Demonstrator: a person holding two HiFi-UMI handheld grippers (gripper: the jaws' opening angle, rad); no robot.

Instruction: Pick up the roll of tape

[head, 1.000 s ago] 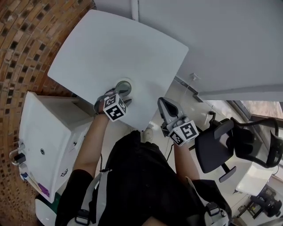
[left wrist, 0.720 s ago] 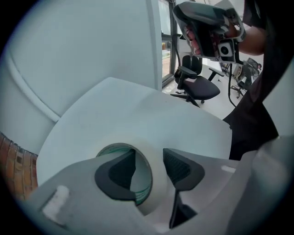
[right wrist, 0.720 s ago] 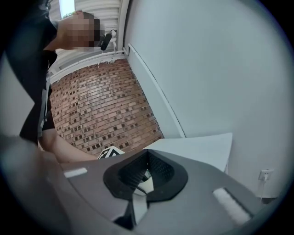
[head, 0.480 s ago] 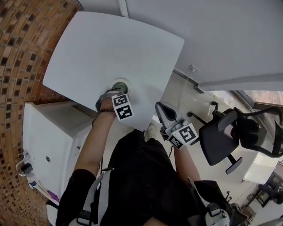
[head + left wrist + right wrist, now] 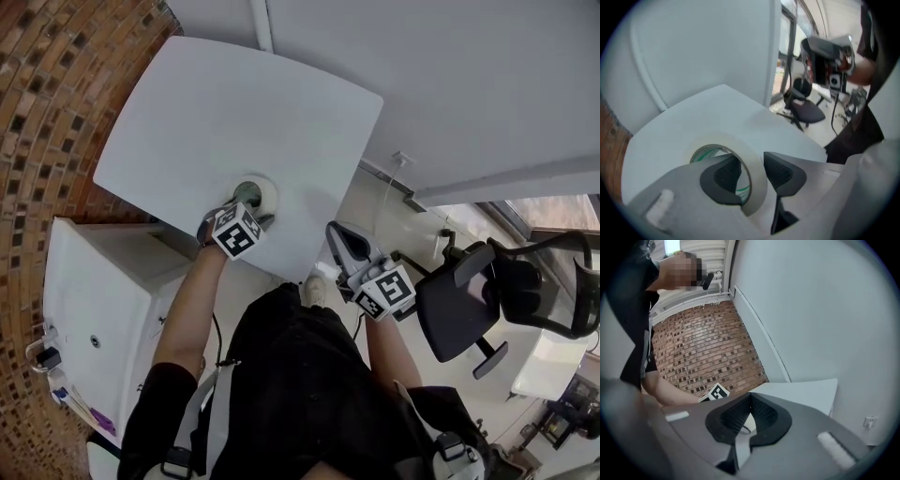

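A white roll of tape (image 5: pixel 257 193) lies flat on the white table (image 5: pixel 234 112), near its front edge. My left gripper (image 5: pixel 242 202) points steeply down onto it. In the left gripper view one pad (image 5: pixel 723 179) sits inside the roll's hole and the other pad (image 5: pixel 783 172) stands outside, with the wall of the tape (image 5: pixel 757 180) between them. The jaws of the left gripper (image 5: pixel 752 171) have just been closing, and I see no firm press on the wall. My right gripper (image 5: pixel 340 235) hangs off the table's right front edge, held level, and the right gripper (image 5: pixel 750 404) is shut on nothing.
A white cabinet (image 5: pixel 103 309) stands at the left below the table, against a brick wall (image 5: pixel 42 122). A black office chair (image 5: pixel 459 309) is at the right. A white wall (image 5: pixel 469 84) runs behind the table. The right gripper view shows the table's corner (image 5: pixel 801 392).
The left gripper's marker cube has shifted a little left and lower over the tape roll. The right gripper has stayed by the table's edge. The head view has drifted slightly.
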